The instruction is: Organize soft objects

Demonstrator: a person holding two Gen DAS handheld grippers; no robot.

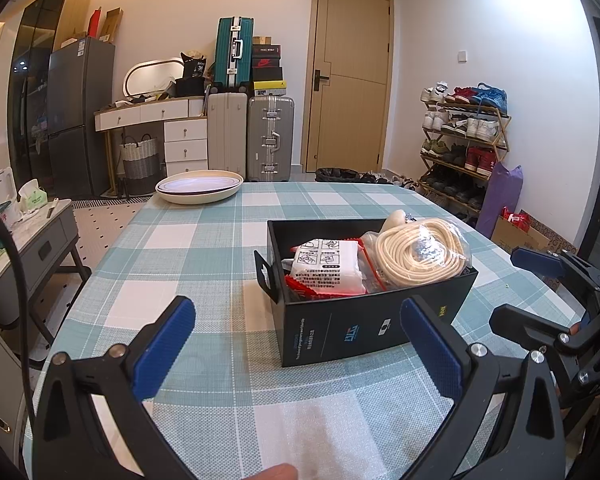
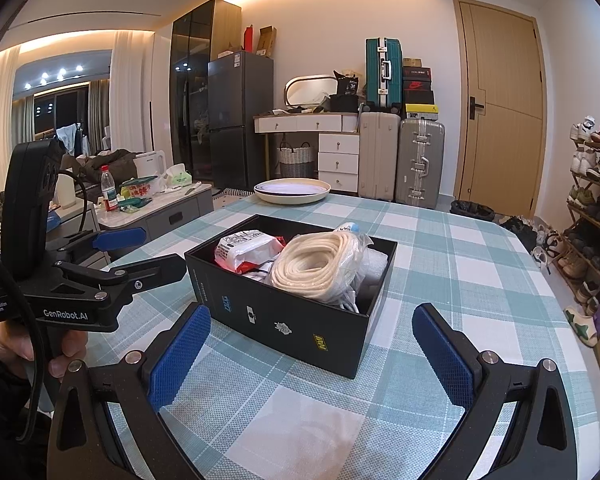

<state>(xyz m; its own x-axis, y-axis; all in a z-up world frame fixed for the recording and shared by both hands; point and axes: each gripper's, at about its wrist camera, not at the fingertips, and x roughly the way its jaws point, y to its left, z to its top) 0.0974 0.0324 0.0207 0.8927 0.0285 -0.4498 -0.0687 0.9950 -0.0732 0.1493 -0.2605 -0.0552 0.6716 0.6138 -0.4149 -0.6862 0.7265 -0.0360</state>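
Left wrist view: my left tongs (image 1: 296, 344) hang spread wide above the worktop (image 1: 204, 240), pinching nothing, blue pads facing each other.
Right wrist view: my right tongs (image 2: 308, 350) are likewise spread wide and hold nothing, low over the checked cloth.
Black box (image 1: 364, 316): it sits on the worktop just ahead of both tongs, lid off, slightly nearer my right pad in the left view.
Rope coil (image 1: 420, 254): a cream coil in clear plastic wrap rests in the right half of the box, rising above its rim; in the right view (image 2: 320, 262) it leans toward the near wall.
White packet (image 1: 328, 266): a soft printed pack lies in the left half of the box, touching the coil's wrapping, with red wrappers (image 1: 300, 286) tucked beneath it.
Plates (image 1: 200, 188): stacked cream dishes stand at the far edge of the worktop, well apart from the box.
Other tool: each view catches the opposite tongs at its side edge, near the box but not touching it.
Room: suitcases (image 1: 270, 138) stand against the far wall.
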